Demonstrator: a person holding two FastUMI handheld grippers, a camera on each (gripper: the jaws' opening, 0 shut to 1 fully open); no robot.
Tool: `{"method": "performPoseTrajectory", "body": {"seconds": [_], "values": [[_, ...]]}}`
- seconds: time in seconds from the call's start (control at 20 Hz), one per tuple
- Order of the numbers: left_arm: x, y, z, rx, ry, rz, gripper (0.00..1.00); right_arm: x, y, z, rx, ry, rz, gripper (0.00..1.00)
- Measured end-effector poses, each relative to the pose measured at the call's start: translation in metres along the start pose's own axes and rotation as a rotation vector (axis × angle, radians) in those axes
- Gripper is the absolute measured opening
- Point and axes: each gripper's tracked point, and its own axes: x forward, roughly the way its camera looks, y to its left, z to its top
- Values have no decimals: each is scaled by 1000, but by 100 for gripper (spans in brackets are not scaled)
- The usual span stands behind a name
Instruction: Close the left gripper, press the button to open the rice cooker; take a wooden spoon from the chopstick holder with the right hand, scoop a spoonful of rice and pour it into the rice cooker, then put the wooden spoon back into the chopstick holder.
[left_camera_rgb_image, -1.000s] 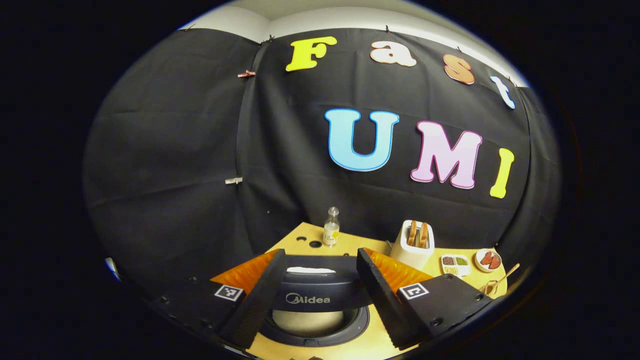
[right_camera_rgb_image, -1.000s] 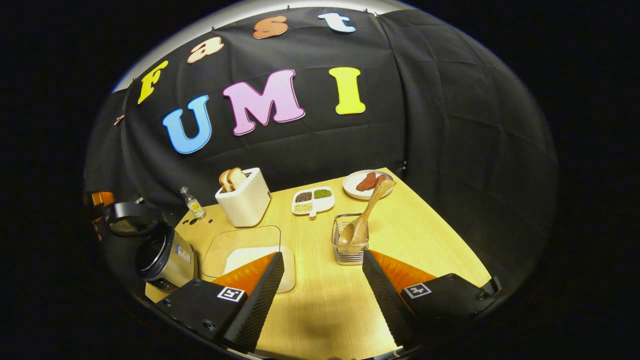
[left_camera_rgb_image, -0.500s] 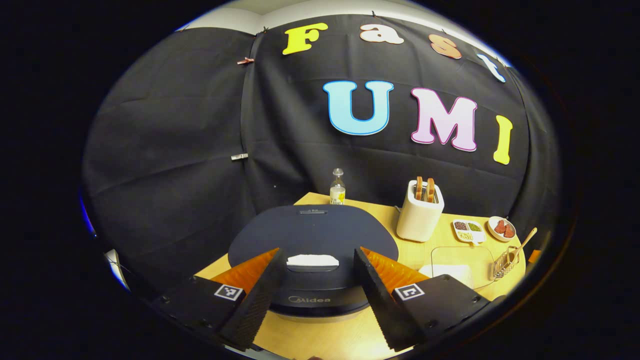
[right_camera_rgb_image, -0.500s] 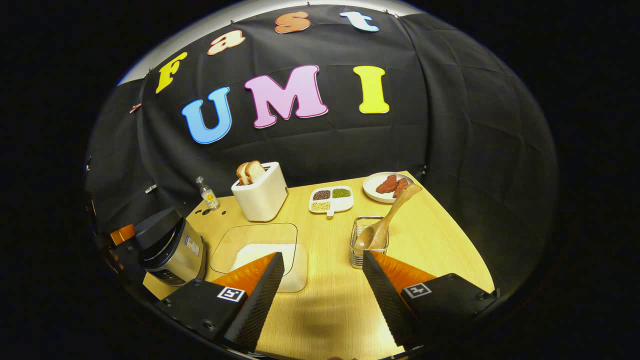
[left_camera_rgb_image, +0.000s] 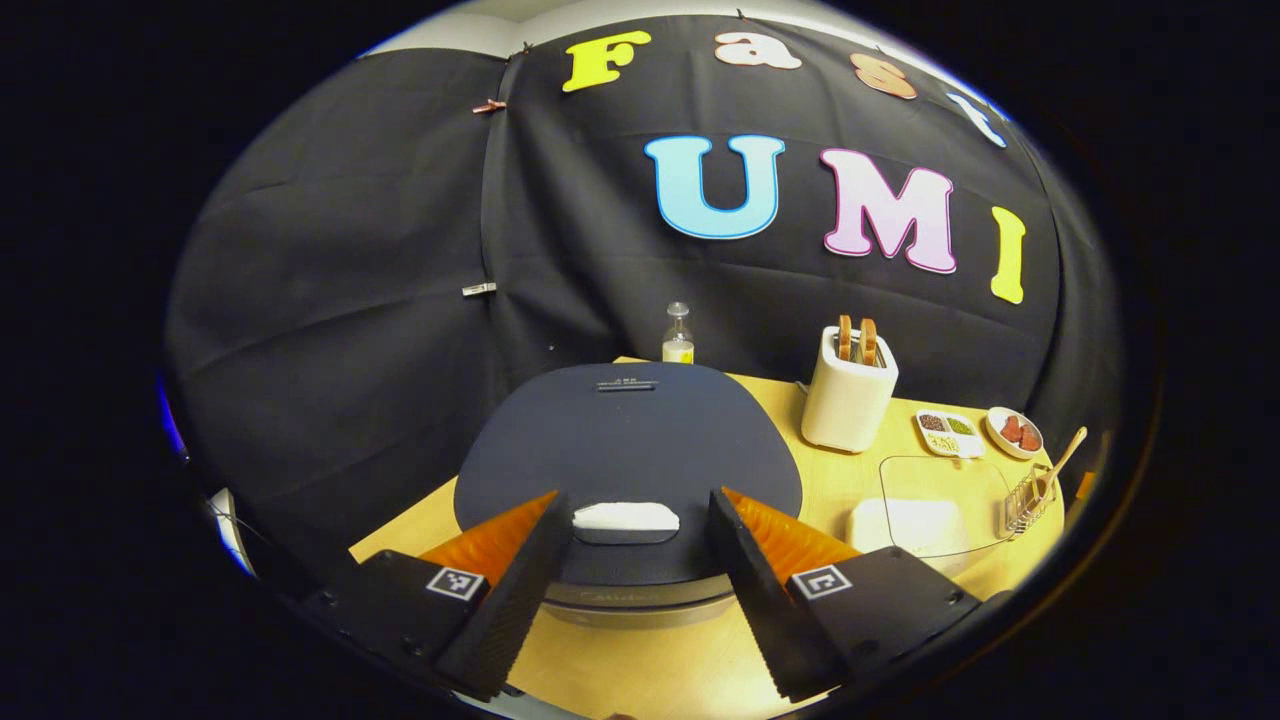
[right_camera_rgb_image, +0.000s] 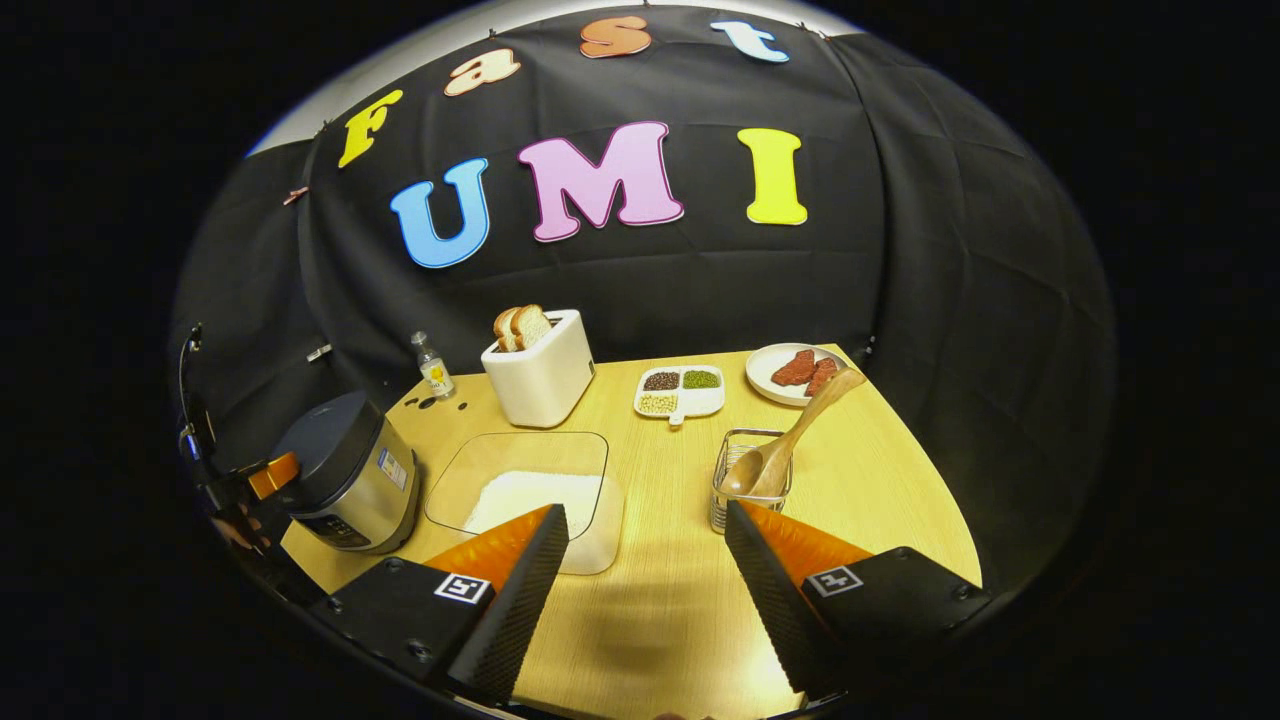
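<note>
The left gripper (left_camera_rgb_image: 625, 590) is spread wide and grips nothing, its fingers straddling the pale release button (left_camera_rgb_image: 625, 516) on the closed rice cooker (left_camera_rgb_image: 625, 450). To the right sits a clear container of rice (right_camera_rgb_image: 530, 495), then a wire chopstick holder (right_camera_rgb_image: 750, 495) with the wooden spoon (right_camera_rgb_image: 790, 440) leaning in it (handle toward a plate). The right gripper (right_camera_rgb_image: 645, 600) hovers over the table (right_camera_rgb_image: 880, 480), open and empty. Judging by this, nothing is done yet: closing, pressing, scooping, pouring and returning all remain.
</note>
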Motion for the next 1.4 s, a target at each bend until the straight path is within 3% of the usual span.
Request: {"method": "performPoseTrajectory", "body": {"seconds": [0.3,0.55,0.8,1.0,1.2,1.4], "values": [[-16,-2,16,-44,-26,14,96,15,-7,17,-53,-53,70,99],[-75,-42,77,-94,-182,23,95,19,-14,52,-123,-154,105,99],[-136,-97,128,-22,-343,-110,95,-29,-25,111,-83,-325,41,98],[-177,-127,123,4,-363,-267,95,-83,-28,118,-26,-392,-50,98],[-216,-129,113,11,-382,-366,95,-143,-30,111,-19,-445,-118,98],[-238,-109,119,38,-400,-401,95,-191,-30,110,-15,-484,-171,98]]}}
